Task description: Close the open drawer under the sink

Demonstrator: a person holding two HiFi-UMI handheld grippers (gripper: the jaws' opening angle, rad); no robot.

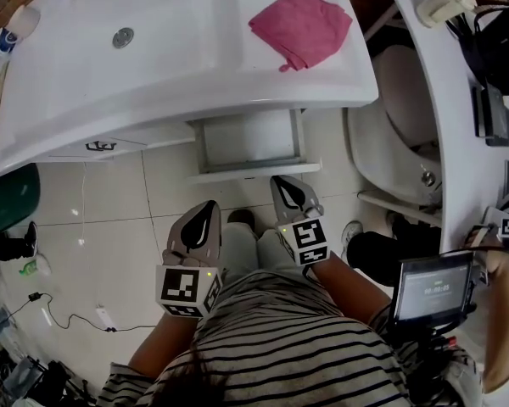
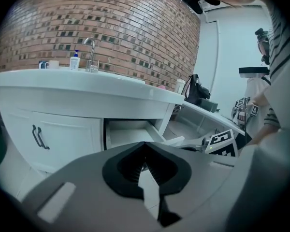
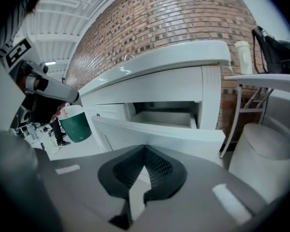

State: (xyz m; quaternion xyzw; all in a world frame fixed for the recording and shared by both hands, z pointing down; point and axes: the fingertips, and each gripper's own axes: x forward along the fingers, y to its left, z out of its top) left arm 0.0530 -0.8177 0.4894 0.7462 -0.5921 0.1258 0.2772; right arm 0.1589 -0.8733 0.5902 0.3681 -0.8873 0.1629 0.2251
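The white drawer stands pulled out from under the sink counter, its front panel toward me. My right gripper is shut and empty, its tip just short of that panel's right part; I cannot tell if it touches. In the right gripper view the drawer front fills the space just beyond the shut right gripper. My left gripper is shut and empty, lower and to the left, apart from the drawer. In the left gripper view the open drawer lies ahead of the left gripper.
A pink cloth lies on the counter. A closed cabinet door with a dark handle is left of the drawer. A green bin stands at the left, a white toilet at the right. Another person holds a device at the right.
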